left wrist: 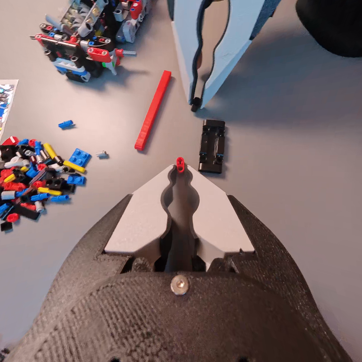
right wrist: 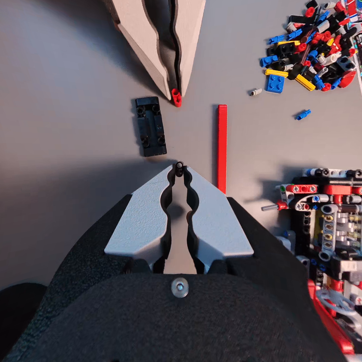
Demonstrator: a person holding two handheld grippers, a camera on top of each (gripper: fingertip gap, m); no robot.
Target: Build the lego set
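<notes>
Grey, matt and evenly lit, the worktop [left wrist: 274, 195] carried every part of the lego set. At the far left of the left wrist view stood the partly built red, black and grey model [left wrist: 82, 41]; a loose pile of small red, blue, yellow and black pieces [left wrist: 33, 180] lay at the near left, with a printed sheet [left wrist: 6, 103] at the left edge. Between the two grippers lay a long red flat bar [left wrist: 153, 110] and, just right of it, a black rectangular plate turned underside up [left wrist: 212, 147]. A blue pin [left wrist: 65, 124] and a grey pin [left wrist: 101, 154] lay apart from the pile.

The left gripper [left wrist: 179, 166] was clenched on a small red connector with two holes [left wrist: 179, 164], held at the very tips. The right gripper [right wrist: 179, 168] was clenched on a small black pin [right wrist: 179, 168], likewise at the tips and close above the near end of the black plate. Both held pieces were off the worktop, apparently.

Assessment: the pieces are light, rigid, smooth plastic. A tip grip on so small a part is liable to twist or slip under pressing force. The pin should be held by its middle collar with one end clear; the connector by its flat sides, holes unobstructed.
</notes>
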